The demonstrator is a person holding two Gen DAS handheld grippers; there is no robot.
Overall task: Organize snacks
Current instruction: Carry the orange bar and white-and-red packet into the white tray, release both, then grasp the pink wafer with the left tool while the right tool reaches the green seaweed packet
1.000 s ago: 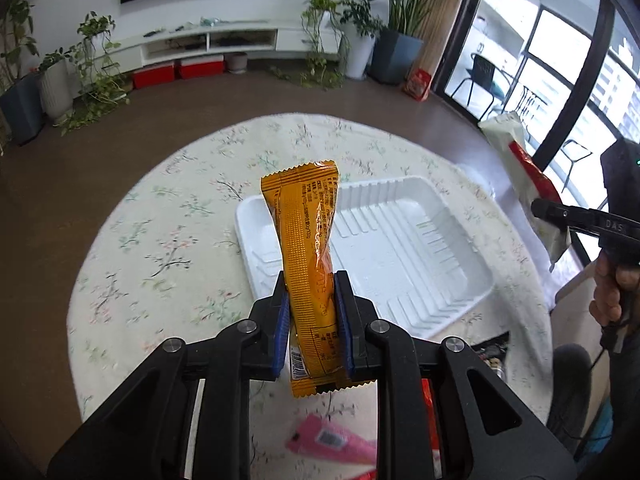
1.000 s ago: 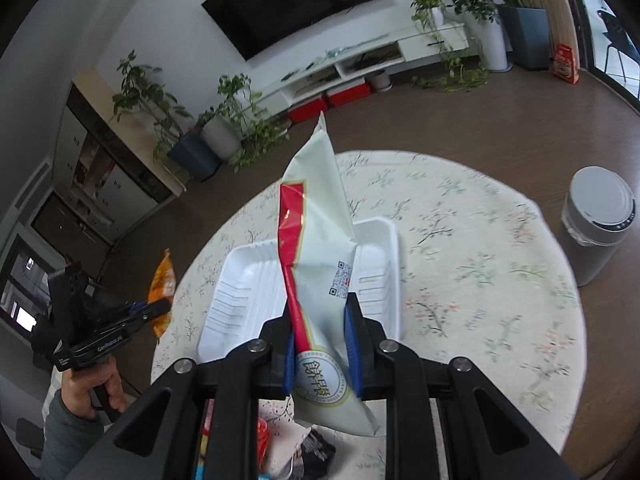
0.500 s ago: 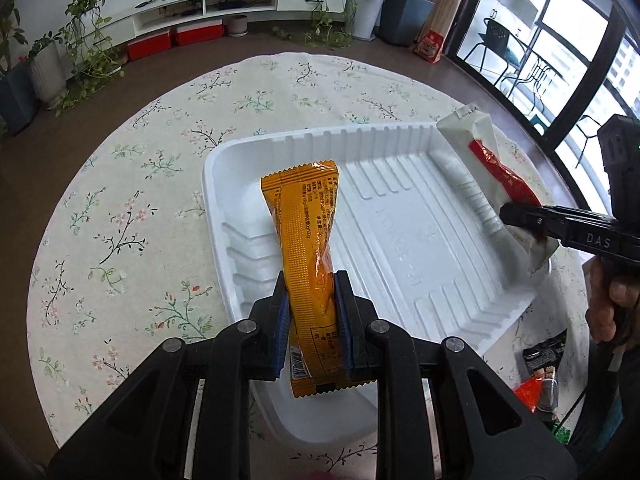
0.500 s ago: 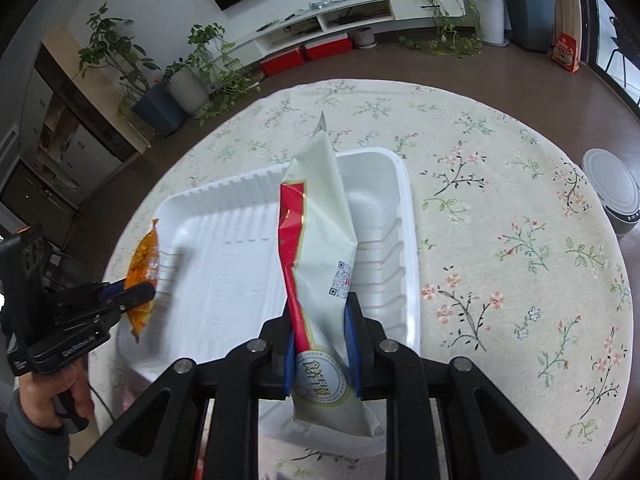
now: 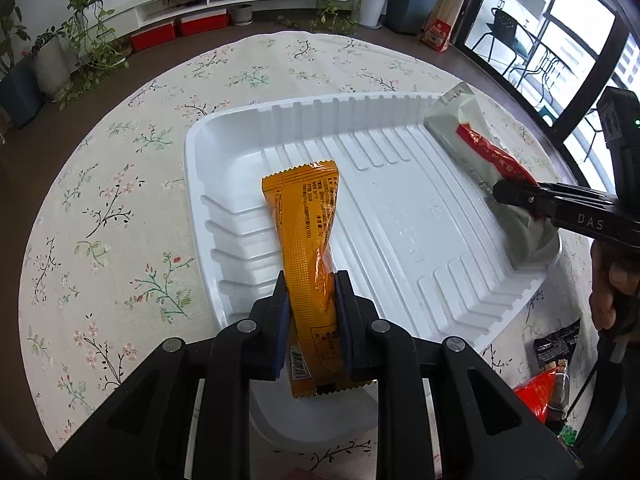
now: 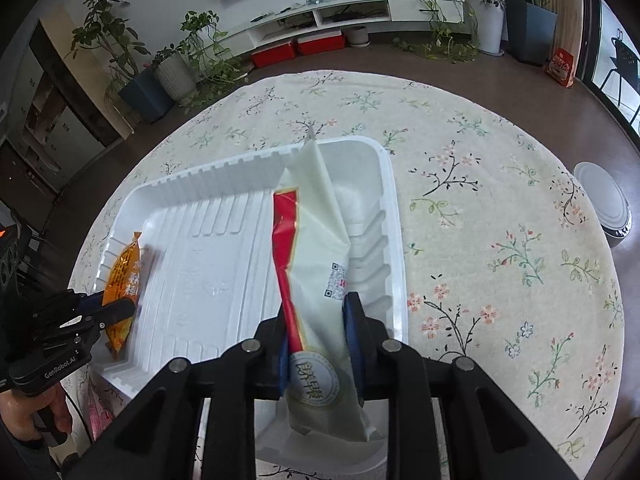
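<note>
Both tongs grip snacks over the white tray (image 5: 208, 216): left tongs (image 5: 311, 312) clamp the orange packet (image 5: 304, 232), right tongs (image 6: 320, 332), jaws just easing apart, pinch the white pouch (image 6: 316, 240), each pointing lengthwise away from its holder, tips at the tray floor.

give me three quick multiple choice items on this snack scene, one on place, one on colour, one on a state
1. Where does the orange packet hang?
A. over the white tray
B. on the floor
C. on the TV shelf

2. What colour stripe runs down the white packet?
A. green
B. red
C. blue

3. What state are the left tongs in?
A. wide open, nothing in them
B. shut on the orange packet
C. lying on the table

Key: 1 A, the tray's ribbed floor shows behind it; 2 B, the stripe is red; 3 B, both pads press the packet.
</note>
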